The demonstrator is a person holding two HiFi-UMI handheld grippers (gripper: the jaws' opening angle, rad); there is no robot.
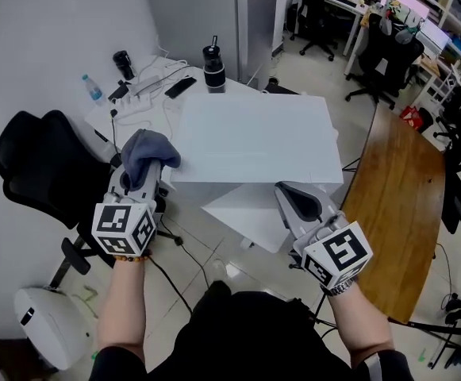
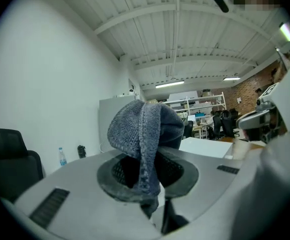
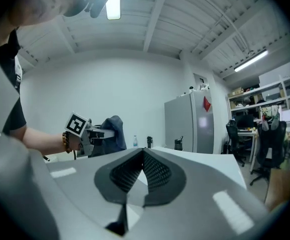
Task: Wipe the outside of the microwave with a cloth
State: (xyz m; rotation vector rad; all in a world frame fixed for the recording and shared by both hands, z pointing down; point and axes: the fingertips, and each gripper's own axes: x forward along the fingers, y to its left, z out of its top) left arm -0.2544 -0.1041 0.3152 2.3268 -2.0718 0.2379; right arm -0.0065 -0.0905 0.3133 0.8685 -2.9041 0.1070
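Seen from above, the microwave [image 1: 254, 137] is a big white box whose flat top fills the middle of the head view. My left gripper [image 1: 145, 165] hovers at its near left corner, shut on a blue-grey knitted cloth [image 1: 146, 153]. In the left gripper view the cloth [image 2: 145, 124] bunches up over the jaws and hangs down between the pads of that gripper [image 2: 147, 166]. My right gripper [image 1: 297, 201] is in front of the microwave's near right side, shut and empty, and its own view shows the pads of the right gripper [image 3: 144, 171] meeting at the tip. The same view also catches the left gripper [image 3: 92, 134] and the cloth [image 3: 112, 134].
A black office chair [image 1: 32, 173] stands close on the left. Behind the microwave are a water bottle [image 1: 92, 88], a black tumbler [image 1: 213, 70] and cables. A wooden table [image 1: 397, 213] runs along the right. A grey fridge [image 3: 189, 124] stands at the far wall.
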